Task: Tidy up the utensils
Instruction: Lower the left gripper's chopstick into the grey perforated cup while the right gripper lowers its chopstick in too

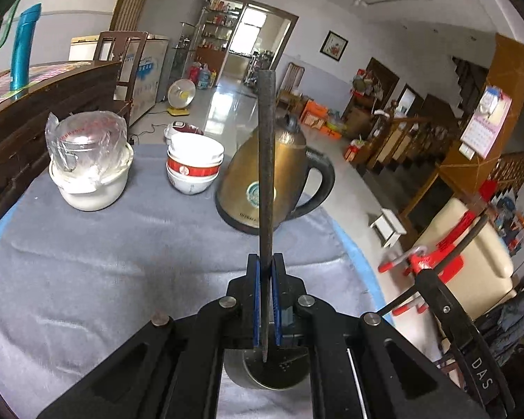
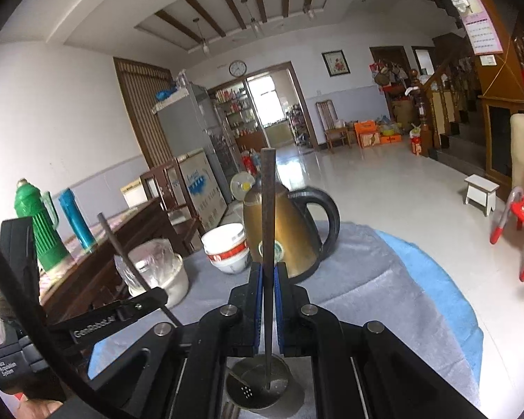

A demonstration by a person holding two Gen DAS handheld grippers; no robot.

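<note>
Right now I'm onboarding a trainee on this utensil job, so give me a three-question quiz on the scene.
1. True or false: the left gripper is shut on a chopstick.
2. What does the right gripper hold? A) spoon B) chopstick C) bowl
3. Which metal container stands below both grippers?

Key: 1 true. 2 B. 3 the utensil cup.

Bronze kettle (image 1: 279,174), red-banded white bowls (image 1: 195,166), grey cloth (image 1: 122,244), dark chopstick (image 1: 266,174).
</note>
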